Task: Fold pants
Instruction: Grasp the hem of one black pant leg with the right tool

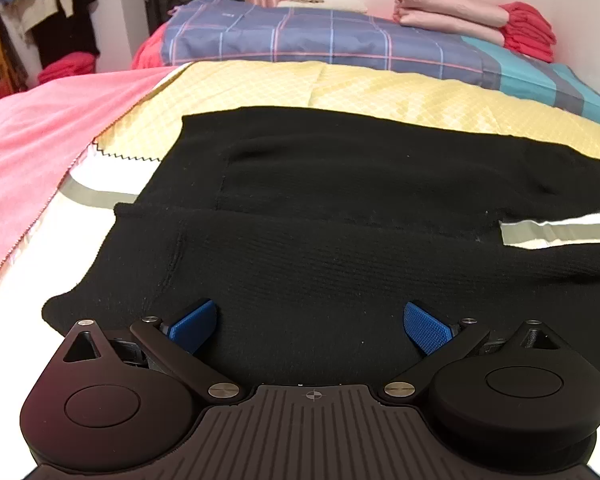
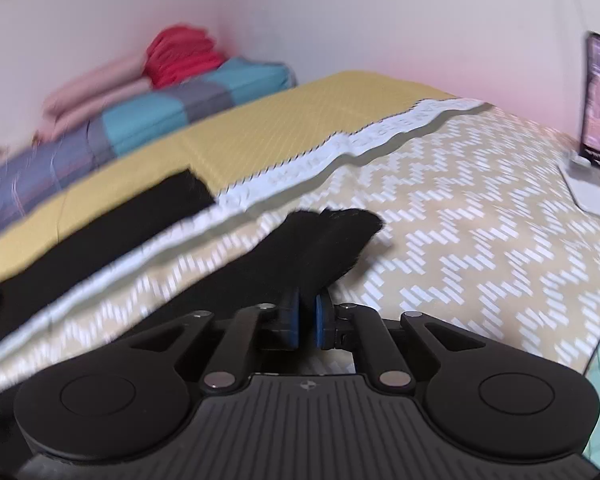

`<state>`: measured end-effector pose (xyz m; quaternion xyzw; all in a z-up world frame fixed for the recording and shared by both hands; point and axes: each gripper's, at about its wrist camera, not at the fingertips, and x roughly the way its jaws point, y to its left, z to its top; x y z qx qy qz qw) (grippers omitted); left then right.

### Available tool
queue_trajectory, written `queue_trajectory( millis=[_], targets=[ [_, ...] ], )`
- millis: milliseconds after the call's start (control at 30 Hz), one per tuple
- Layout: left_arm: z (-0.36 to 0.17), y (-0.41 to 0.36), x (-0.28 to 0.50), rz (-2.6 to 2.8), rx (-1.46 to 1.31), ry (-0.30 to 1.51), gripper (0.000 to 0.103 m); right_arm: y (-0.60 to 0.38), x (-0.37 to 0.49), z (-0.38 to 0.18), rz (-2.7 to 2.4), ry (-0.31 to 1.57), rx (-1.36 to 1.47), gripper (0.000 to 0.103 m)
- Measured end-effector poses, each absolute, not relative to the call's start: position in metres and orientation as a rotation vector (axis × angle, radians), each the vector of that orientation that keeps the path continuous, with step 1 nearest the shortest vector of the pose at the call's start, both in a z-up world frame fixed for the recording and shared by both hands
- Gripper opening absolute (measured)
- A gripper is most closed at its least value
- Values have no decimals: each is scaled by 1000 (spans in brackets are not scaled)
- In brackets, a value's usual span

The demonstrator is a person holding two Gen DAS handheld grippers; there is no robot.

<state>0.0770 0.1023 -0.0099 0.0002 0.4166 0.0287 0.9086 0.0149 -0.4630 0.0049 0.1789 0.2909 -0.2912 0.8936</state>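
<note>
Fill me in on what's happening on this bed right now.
A person with a gripper in each hand is folding black pants spread across the bed. The right gripper is shut on the end of one pant leg, lifting it off the patterned cover. The left gripper is open over the waist end, gripping nothing. No fold is finished yet.

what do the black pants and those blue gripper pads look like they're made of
The black pants look like soft matte knit fabric: fine ribbing and lint specks show, probably cotton or a blend. The left gripper has blue pads that look like rubber or plastic, with a fine gridded, matte texture.
</note>
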Motion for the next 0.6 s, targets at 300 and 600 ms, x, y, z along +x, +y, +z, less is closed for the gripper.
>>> queue_trajectory(
  millis=[300, 600],
  targets=[
    [-5, 118, 64, -19, -18, 840, 103, -343, 0, 39, -356, 569, 86, 81],
    [-7, 131, 55, -45, -89, 778, 103, -191, 44, -8, 176, 790, -151, 57]
  ],
)
